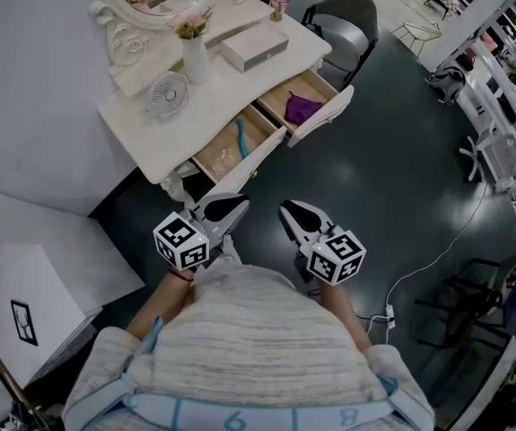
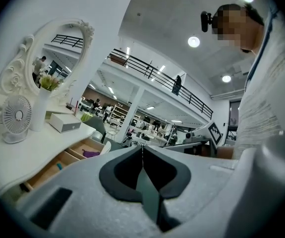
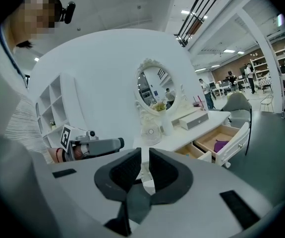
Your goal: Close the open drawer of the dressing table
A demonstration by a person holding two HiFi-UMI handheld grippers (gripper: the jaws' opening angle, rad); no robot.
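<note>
White dressing table (image 1: 150,124) is the surface, set against the wall, ahead and to my left. Two drawers stand pulled out of its front side by side, both toward me. The right drawer (image 1: 325,115) is out further, the left drawer (image 1: 259,160) less. The task names one open drawer and I can't tell which, so likely both need pushing.

Left tool (image 1: 228,208) has its jaws together with nothing between them. Right tool (image 1: 296,215) is closed too and empty. Closed probably because a shove on a drawer front needs a blunt tip, not a grip. Both are held low in front of my body, near the left drawer front but not touching it.

Purple cloth (image 1: 303,109) lies inside the right drawer, below its rim, so it shouldn't jam. A teal stick (image 1: 240,138) lies flat in the left drawer.
</note>
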